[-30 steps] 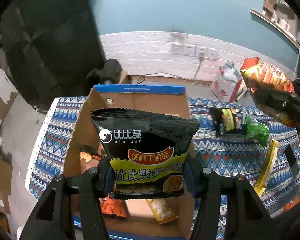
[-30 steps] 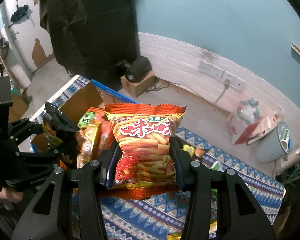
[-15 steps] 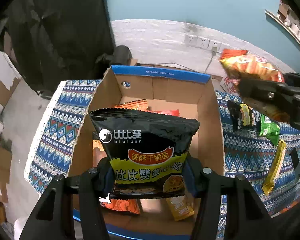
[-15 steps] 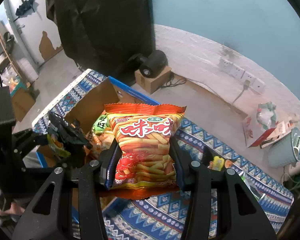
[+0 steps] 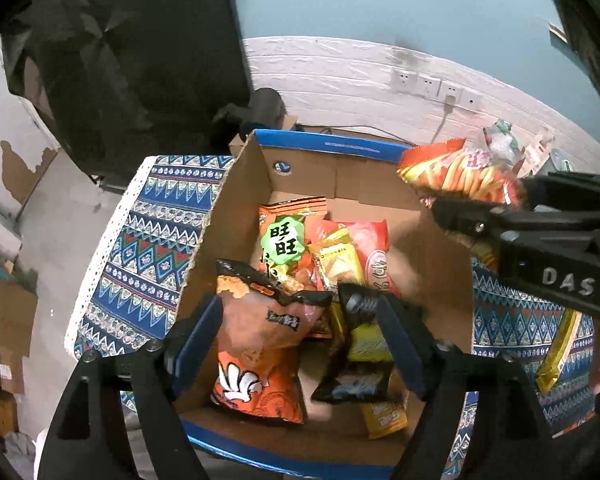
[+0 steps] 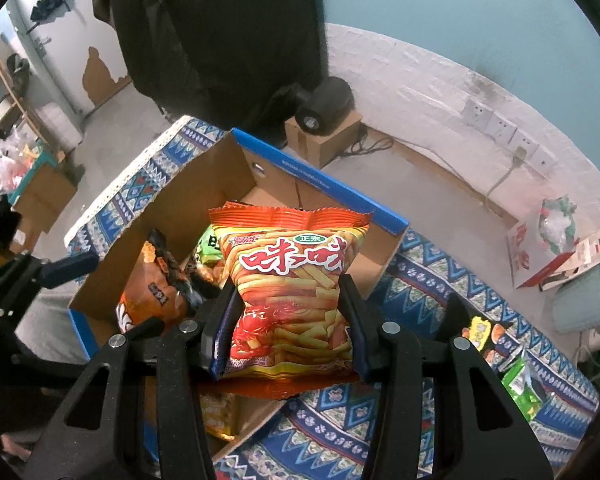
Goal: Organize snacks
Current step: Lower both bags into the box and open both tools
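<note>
Hovering over the open cardboard box (image 5: 236,216), the left tool (image 5: 300,332) is seen with its jaws opening; nothing is pressed by the pads. A dark noodle packet (image 5: 352,376), blurred, is seen just below the right-hand finger inside the box, apparently dropped clear. An orange-and-black snack bag (image 5: 260,352) lies between the spread fingers but deeper, on the box floor, not gripped.

The right tool (image 6: 288,332) is clamped on the red-orange fries bag (image 6: 290,292), pads pressed against both side edges, bag held upright with its long axis running away from the tool toward the box. In the left wrist view the same bag (image 5: 456,176) is seen at the box's right wall, at the far right corner, above the rim.

Key relation: the box opening lies ahead of and below the held bag, to its left; the right hand is the nearer one for this drop. Judged next: the bag is to be carried inward past the rim and let go over the pile, where a green-labelled bag (image 5: 284,240) and yellow packets (image 5: 340,260) are already stacked.

The box is set on the counter's patterned cloth (image 6: 432,280), at its left end. More snacks (image 6: 520,376) are left loose on the cloth toward the right edge, so the task is judged partway done.
</note>
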Demonstrator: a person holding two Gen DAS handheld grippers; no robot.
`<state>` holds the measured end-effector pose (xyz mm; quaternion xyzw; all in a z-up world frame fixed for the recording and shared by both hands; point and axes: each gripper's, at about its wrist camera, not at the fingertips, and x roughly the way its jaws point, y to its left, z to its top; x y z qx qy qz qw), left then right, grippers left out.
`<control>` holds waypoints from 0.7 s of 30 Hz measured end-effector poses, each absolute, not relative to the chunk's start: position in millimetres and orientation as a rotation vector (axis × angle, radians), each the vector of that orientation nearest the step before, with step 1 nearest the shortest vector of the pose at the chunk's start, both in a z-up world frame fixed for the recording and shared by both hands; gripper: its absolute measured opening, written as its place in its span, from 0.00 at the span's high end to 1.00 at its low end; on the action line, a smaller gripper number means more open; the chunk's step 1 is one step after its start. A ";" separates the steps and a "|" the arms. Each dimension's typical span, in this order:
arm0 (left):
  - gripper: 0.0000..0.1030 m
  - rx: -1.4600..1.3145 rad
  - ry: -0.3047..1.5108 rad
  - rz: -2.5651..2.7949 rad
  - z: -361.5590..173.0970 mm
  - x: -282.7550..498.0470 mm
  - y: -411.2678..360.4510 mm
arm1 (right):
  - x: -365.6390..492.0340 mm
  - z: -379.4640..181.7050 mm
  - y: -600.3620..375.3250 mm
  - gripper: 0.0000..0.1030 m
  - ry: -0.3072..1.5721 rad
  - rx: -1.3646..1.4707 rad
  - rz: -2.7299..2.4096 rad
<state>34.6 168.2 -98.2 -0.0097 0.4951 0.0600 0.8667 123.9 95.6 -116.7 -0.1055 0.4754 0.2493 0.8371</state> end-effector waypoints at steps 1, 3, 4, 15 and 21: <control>0.22 -0.024 1.039 0.128 -97.8 34.5 169.5 | 124.6 -118.6 96.9 0.55 1.010 -0.223 0.528; 0.22 -0.033 1.037 0.133 -96.4 33.8 172.6 | 125.9 -122.3 100.0 0.55 1.017 -0.225 0.530; 0.22 -0.038 1.035 0.136 -95.6 33.5 174.0 | 126.3 -124.0 101.4 0.55 1.020 -0.228 0.533; 0.22 -0.025 1.035 0.152 -93.9 34.5 173.7 | 128.2 -137.1 110.1 0.38 1.062 -0.222 0.560; 0.22 -0.008 1.038 0.151 -95.1 34.8 167.5 | 127.1 -129.5 97.6 0.37 1.052 -0.201 0.532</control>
